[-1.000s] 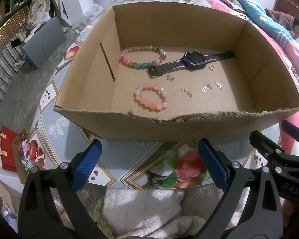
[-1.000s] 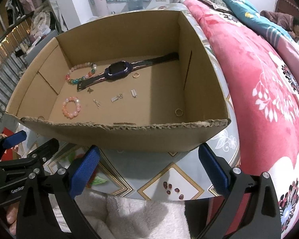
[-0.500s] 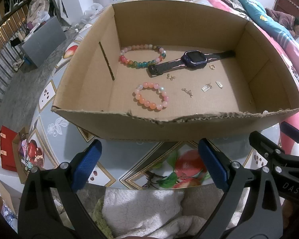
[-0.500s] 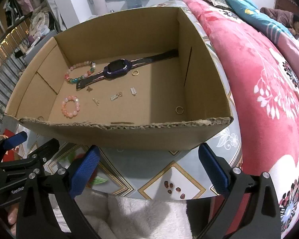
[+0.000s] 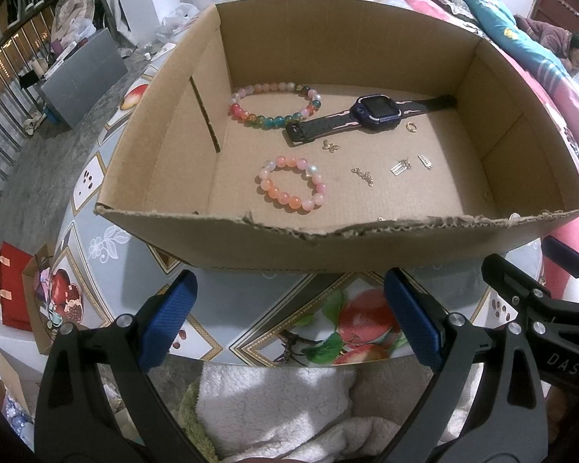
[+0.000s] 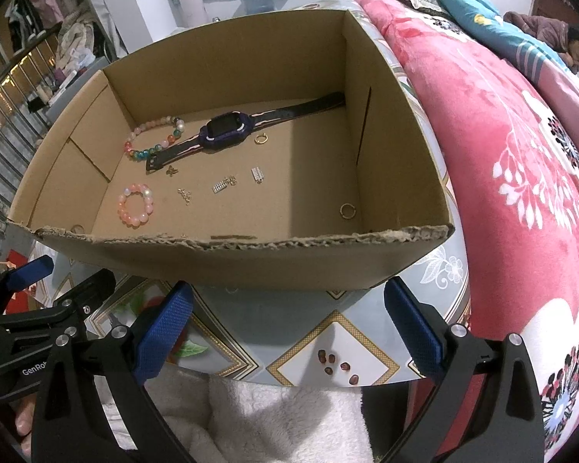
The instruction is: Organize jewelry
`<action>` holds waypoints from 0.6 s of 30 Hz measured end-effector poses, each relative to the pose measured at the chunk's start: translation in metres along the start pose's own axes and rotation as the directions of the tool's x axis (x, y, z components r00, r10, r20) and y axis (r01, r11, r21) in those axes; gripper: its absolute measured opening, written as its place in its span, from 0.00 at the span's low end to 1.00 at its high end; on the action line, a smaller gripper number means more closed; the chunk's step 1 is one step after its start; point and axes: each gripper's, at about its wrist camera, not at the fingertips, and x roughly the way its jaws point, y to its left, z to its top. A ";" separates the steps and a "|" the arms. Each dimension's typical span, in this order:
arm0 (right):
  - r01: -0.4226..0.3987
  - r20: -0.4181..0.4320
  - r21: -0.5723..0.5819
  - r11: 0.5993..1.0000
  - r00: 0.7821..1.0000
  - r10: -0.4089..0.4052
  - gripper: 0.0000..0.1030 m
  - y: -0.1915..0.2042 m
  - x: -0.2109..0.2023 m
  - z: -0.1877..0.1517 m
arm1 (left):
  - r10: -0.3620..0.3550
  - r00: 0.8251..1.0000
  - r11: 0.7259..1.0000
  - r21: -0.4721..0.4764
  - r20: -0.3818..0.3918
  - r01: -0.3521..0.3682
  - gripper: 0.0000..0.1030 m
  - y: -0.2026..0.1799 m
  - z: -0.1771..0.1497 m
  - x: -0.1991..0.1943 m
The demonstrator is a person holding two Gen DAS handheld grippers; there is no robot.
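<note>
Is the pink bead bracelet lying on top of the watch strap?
No, the pink bead bracelet lies alone on the box floor, nearer the camera than the watch and apart from its strap.

One cardboard box [image 5: 366, 31]. Inside it:
- bead bracelets: 2, one multicolour [image 5: 274, 105], one pink [image 5: 292, 189]
- watch: 1 [image 5: 370, 115]
- rings: 2, one small by the watch [image 6: 261, 139], one larger near the right wall [image 6: 347, 210]
- small metal charms: 4, butterfly [image 5: 330, 146], chain piece [image 5: 363, 175], two ladder-shaped [image 5: 400, 166] [image 5: 425, 161]

Grippers: 2, left [image 5: 289, 316], right [image 6: 287, 322].
</note>
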 end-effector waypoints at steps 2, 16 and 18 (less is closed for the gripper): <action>0.000 -0.001 0.000 1.000 1.000 0.000 0.94 0.000 0.000 0.000 | 0.000 1.000 1.000 0.000 -0.002 0.000 0.91 0.000 0.001 0.001; -0.004 -0.009 0.005 1.000 1.000 0.004 0.94 0.000 0.002 0.000 | -0.001 1.000 1.000 -0.001 -0.012 0.001 0.91 0.000 0.002 0.002; -0.004 -0.009 0.005 1.000 1.000 0.004 0.94 0.000 0.002 0.000 | -0.001 1.000 1.000 -0.001 -0.011 0.001 0.91 0.000 0.001 0.002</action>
